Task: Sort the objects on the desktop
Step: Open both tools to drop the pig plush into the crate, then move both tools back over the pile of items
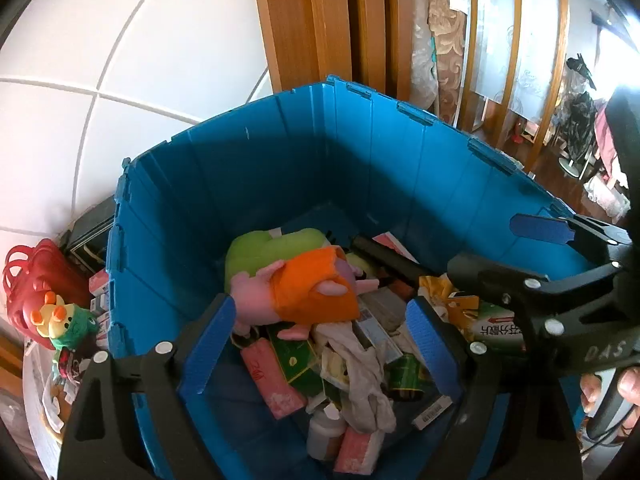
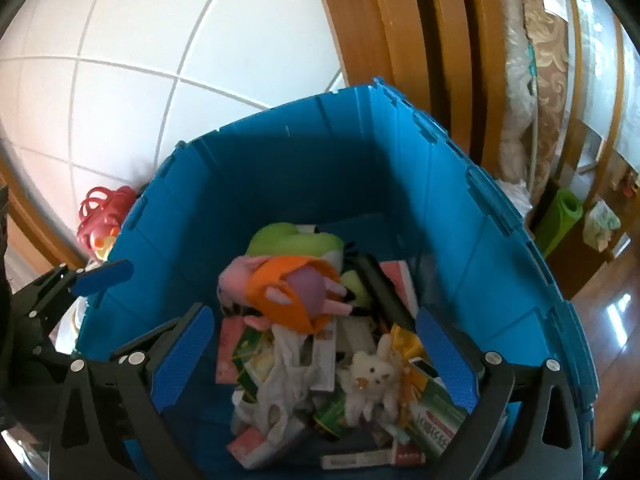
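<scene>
A blue plastic crate (image 1: 280, 152) (image 2: 304, 168) holds a heap of objects. On top lies a pink plush pig in an orange dress (image 1: 308, 288) (image 2: 288, 292) over a green plush (image 1: 272, 248) (image 2: 296, 240). Below are pink tissue packs (image 1: 272, 380), a grey cloth (image 1: 364, 380) (image 2: 284, 384), small boxes and a white plush animal (image 2: 372, 380). My left gripper (image 1: 320, 344) is open and empty above the crate's near side. My right gripper (image 2: 316, 360) is open and empty above the heap; it also shows in the left wrist view (image 1: 496, 248).
A red basket (image 1: 36, 284) (image 2: 100, 216) and a yellow-green duck toy (image 1: 64, 324) sit left of the crate. White tiled wall stands behind, a wooden door frame (image 1: 320, 20) at the back. A green rolled mat (image 2: 560, 216) lies on the right.
</scene>
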### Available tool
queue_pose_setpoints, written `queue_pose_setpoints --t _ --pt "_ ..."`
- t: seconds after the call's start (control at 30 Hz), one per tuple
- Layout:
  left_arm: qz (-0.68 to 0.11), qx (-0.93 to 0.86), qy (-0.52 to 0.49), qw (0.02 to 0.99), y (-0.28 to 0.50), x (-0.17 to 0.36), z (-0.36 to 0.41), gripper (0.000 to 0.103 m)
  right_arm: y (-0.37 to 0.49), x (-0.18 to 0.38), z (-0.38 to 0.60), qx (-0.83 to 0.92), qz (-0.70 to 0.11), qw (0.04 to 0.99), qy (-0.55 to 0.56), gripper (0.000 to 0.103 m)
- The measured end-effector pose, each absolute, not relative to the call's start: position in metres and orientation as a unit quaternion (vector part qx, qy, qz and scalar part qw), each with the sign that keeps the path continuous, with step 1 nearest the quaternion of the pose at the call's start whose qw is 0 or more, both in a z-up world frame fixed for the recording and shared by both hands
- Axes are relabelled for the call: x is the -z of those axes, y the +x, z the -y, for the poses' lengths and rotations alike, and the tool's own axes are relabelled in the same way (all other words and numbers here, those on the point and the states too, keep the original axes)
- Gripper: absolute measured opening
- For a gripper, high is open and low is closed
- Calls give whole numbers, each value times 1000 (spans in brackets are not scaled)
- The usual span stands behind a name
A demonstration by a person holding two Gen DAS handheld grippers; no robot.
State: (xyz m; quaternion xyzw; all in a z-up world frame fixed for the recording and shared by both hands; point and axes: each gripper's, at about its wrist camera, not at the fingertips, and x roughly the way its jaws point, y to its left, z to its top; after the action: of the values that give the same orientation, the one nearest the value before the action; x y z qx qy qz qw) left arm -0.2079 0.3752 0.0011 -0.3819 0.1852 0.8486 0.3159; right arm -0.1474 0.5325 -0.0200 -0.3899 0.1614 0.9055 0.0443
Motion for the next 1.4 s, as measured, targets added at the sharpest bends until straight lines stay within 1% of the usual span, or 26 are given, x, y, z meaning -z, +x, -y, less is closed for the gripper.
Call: queue_pose_setpoints --t 0.17,0.47,0.73,0.9,1.07,1.4 --pt "-177 -853 -378 313 -202 -4 -366 88 -143 18 -532 -906 -164 45 -387 103" --pt "-150 -866 -360 313 -188 -15 -337 88 -134 2 -509 -917 -135 45 -373 103" --pt "-121 -901 -307 283 -168 -35 -284 88 -124 -22 -468 -934 -103 27 -341 103" --pt "-85 -927 -280 235 -162 -39 -222 88 -120 -39 -423 -947 -84 -3 -310 103" --pt "-64 -948 -268 159 -162 -32 -146 88 -125 -45 -355 -952 -62 -52 -297 103" --pt "-33 -948 -316 -12 -177 28 32 88 -146 -35 -207 -948 -46 -148 -278 103"
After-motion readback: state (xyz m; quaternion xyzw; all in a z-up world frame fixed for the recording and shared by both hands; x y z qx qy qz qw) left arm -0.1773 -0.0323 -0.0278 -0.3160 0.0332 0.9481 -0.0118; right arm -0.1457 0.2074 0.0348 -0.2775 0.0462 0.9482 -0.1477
